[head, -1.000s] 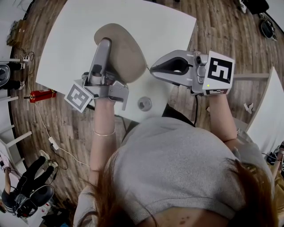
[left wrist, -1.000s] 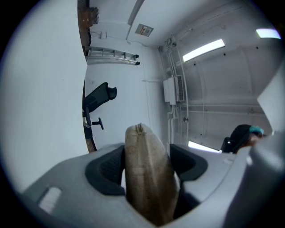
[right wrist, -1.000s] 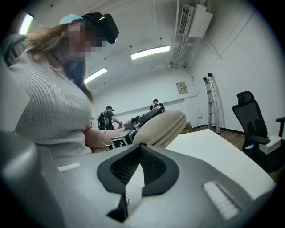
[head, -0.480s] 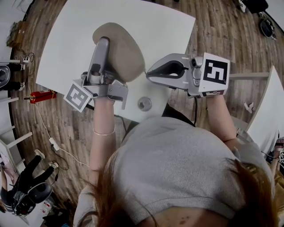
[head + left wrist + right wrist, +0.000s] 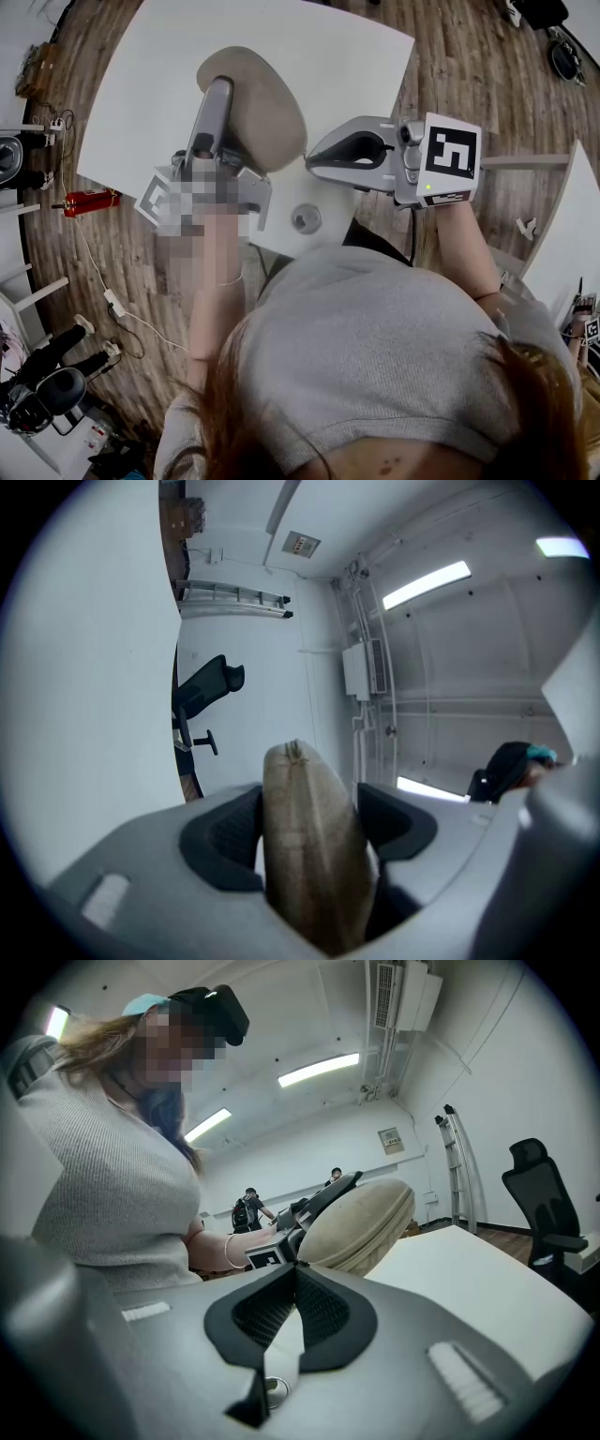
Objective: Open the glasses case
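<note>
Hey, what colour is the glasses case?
Beige, a dull sandy tan. The glasses case shows best in the head view.

Overhead and both gripper views share the glasses case [image 5: 267, 112].

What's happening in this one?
A person works over a white table with a gripper in each hand. The left gripper is clamped on a beige glasses case and holds it tilted up off the table. The right gripper is shut and empty, with its tips close to the case's near edge; contact can't be told. The case looks closed.
</note>
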`<action>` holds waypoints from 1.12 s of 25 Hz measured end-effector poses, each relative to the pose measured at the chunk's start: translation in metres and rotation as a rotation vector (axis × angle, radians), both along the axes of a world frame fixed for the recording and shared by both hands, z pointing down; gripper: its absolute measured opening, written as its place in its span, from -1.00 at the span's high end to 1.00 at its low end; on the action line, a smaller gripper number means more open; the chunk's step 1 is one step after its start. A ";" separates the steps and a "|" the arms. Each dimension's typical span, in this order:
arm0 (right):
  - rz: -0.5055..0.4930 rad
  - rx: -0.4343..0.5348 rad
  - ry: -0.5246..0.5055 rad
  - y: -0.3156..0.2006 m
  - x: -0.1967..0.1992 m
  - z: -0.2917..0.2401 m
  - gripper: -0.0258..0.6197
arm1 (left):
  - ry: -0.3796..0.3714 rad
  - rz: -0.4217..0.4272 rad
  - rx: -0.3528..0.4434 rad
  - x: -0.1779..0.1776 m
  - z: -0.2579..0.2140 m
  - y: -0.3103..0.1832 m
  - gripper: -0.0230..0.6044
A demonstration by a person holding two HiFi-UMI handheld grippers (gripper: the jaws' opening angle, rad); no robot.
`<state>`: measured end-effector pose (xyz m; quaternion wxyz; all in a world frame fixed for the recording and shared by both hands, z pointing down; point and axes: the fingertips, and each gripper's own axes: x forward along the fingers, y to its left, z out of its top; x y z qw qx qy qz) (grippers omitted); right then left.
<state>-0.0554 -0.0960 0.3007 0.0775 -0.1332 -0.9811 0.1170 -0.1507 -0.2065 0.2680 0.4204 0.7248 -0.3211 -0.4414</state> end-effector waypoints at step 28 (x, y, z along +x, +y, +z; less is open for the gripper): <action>-0.023 -0.030 -0.054 0.015 -0.016 -0.004 0.91 | -0.059 -0.035 0.049 -0.013 0.008 0.002 -0.07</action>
